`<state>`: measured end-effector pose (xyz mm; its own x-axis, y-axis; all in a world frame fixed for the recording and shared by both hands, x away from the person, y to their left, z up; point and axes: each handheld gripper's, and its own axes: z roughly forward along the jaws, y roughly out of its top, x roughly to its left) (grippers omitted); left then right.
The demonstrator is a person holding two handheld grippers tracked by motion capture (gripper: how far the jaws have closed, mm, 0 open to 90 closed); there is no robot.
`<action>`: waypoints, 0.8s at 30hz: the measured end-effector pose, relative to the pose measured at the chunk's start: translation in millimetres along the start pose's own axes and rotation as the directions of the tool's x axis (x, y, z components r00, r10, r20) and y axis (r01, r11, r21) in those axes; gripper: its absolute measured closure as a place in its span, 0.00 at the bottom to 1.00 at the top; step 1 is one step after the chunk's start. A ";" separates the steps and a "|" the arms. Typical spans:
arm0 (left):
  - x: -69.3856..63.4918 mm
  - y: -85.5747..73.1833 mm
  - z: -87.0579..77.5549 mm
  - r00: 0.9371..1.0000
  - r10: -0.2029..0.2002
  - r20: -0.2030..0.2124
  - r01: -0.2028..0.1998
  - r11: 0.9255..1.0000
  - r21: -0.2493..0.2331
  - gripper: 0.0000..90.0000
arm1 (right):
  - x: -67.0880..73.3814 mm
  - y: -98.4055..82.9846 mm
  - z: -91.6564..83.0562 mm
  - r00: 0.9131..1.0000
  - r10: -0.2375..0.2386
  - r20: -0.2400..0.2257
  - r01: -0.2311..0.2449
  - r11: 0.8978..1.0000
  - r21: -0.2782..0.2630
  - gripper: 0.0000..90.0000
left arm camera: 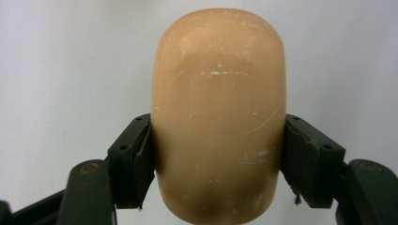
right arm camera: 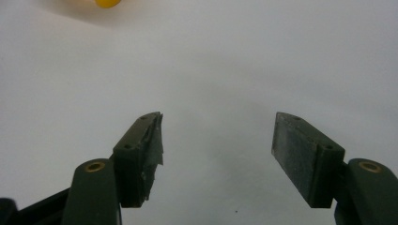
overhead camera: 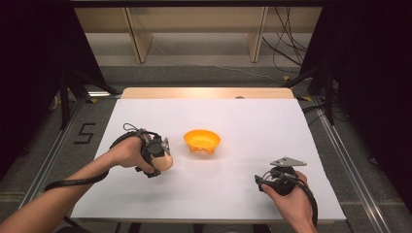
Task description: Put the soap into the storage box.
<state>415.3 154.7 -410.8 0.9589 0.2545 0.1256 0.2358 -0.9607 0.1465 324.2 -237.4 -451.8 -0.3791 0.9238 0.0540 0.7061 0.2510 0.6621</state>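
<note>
A smooth tan, rounded block like a bread roll [left arm camera: 218, 117] sits between the two black jaws of my left gripper [left arm camera: 218, 157], and both pads press on its sides. From the high view, the left gripper [overhead camera: 163, 156] holds that tan roll [overhead camera: 166, 162] just above the white sheet, left of an orange bowl [overhead camera: 202, 141]. My right gripper [overhead camera: 262, 180] rests low at the front right of the sheet. Its jaws [right arm camera: 218, 154] stand apart with nothing between them. A bit of the orange bowl [right arm camera: 108, 3] shows at the top edge of the right gripper view.
A white sheet [overhead camera: 243, 121] covers the table, with a strip of bare wood [overhead camera: 204, 92] at the far edge. Cables [overhead camera: 286, 43] and a wooden frame [overhead camera: 141, 34] lie on the floor beyond. Dark stands flank both sides of the table.
</note>
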 end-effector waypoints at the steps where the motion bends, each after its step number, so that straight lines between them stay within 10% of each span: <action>1: 0.7 1.2 -0.7 1.000 0.001 -0.002 -0.001 1.000 -0.002 0.36 | -0.1 -0.4 0.8 1.000 0.008 -0.012 -0.008 1.000 -0.002 0.38; 15: 4.4 10.1 -2.7 0.999 0.034 -0.006 -0.034 0.999 -0.009 0.36 | 4.6 -1.0 -0.7 0.998 0.061 -0.006 -0.060 0.998 0.015 0.38; 17: 4.8 11.3 -2.6 0.999 0.039 -0.007 -0.039 0.999 -0.006 0.36 | -1.6 -0.8 0.8 1.000 -0.005 -0.011 0.005 1.000 -0.002 0.38; 24: 6.7 14.2 -2.5 0.999 0.053 -0.012 -0.053 0.999 -0.004 0.36 | -0.3 -0.4 1.2 1.000 0.008 -0.009 -0.008 1.000 -0.016 0.38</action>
<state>424.7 143.0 -405.4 0.9682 0.2045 0.1445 0.1840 -0.9725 0.1431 324.7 -237.5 -453.0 -0.3787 0.9231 0.0661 0.6993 0.2386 0.6739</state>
